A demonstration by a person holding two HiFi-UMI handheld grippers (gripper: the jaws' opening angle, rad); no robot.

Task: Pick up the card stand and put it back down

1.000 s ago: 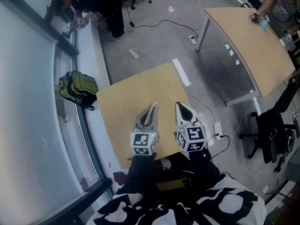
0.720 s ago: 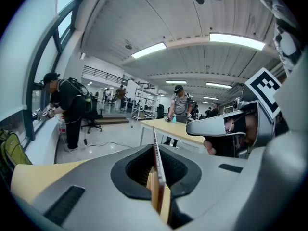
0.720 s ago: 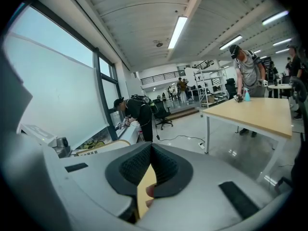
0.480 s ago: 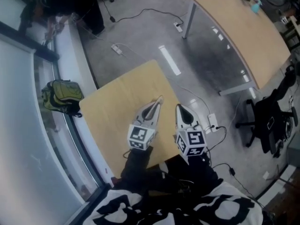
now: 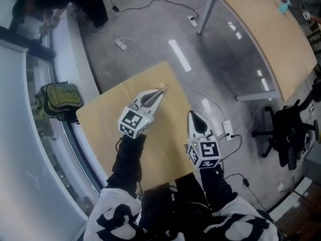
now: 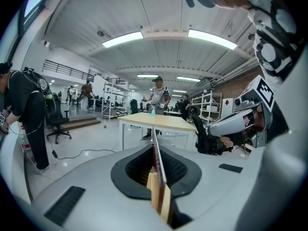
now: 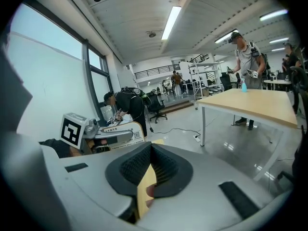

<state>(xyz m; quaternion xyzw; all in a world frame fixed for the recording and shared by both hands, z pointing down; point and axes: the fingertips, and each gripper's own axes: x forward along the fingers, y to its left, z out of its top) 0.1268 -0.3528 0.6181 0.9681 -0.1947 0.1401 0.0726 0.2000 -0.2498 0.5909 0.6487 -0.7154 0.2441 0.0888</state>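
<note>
Left tongs (image 5: 161, 89) pressed together, holding nothing, above the wooden tabletop (image 5: 100, 122); right tongs (image 5: 192, 114) likewise together, near its edge

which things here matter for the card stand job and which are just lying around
Job: left gripper, right gripper, small wooden table. No card stand is in view.

Lying about: green backpack, power strip, office chair, large curved table.
</note>
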